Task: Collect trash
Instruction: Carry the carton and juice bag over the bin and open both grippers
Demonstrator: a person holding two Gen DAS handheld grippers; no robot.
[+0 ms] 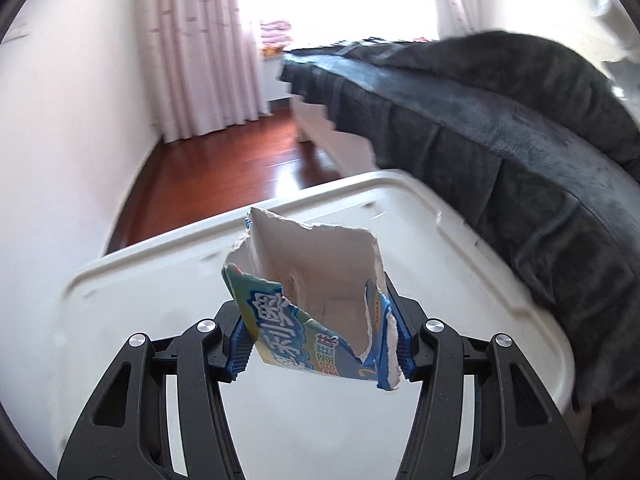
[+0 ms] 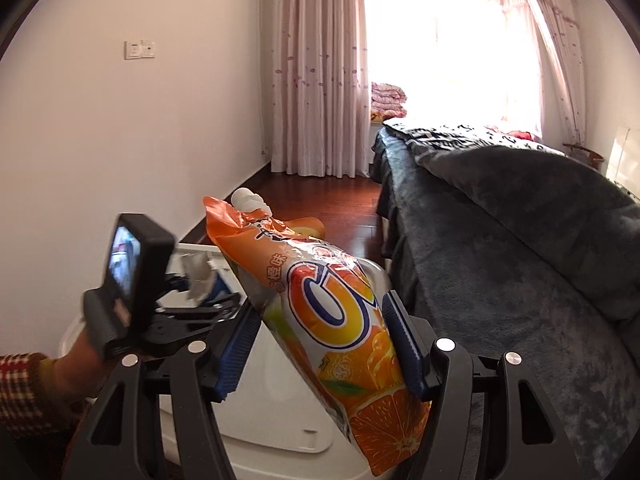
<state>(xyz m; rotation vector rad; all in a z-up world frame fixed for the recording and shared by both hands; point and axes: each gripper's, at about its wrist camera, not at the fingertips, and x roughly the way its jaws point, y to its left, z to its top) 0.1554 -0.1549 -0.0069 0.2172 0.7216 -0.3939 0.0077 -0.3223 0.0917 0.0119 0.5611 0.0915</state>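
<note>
Left gripper (image 1: 320,344): jaws closed on a torn carton (image 1: 316,300), pads pressing both its sides; open torn end points away from the jaws, long axis running forward and up.
Below left jaws: white lid (image 1: 460,240), directly under and ahead of the carton; no bin opening shows in either view.
Right gripper (image 2: 320,344): jaws clamped at half width on an orange pouch (image 2: 320,304), pads on both its edges; long axis slants from cap, ahead and left, to base, back and right.
Nearer hand: the left, judged; it sits ahead-left of the right jaws, over the lid.
Bed (image 2: 520,240): right of both jaw pairs.
Left view only: the carton's hollow inside.
Right view only: the left hand (image 2: 76,364), its checked sleeve (image 2: 20,392), and its camera screen (image 2: 124,264).
</note>
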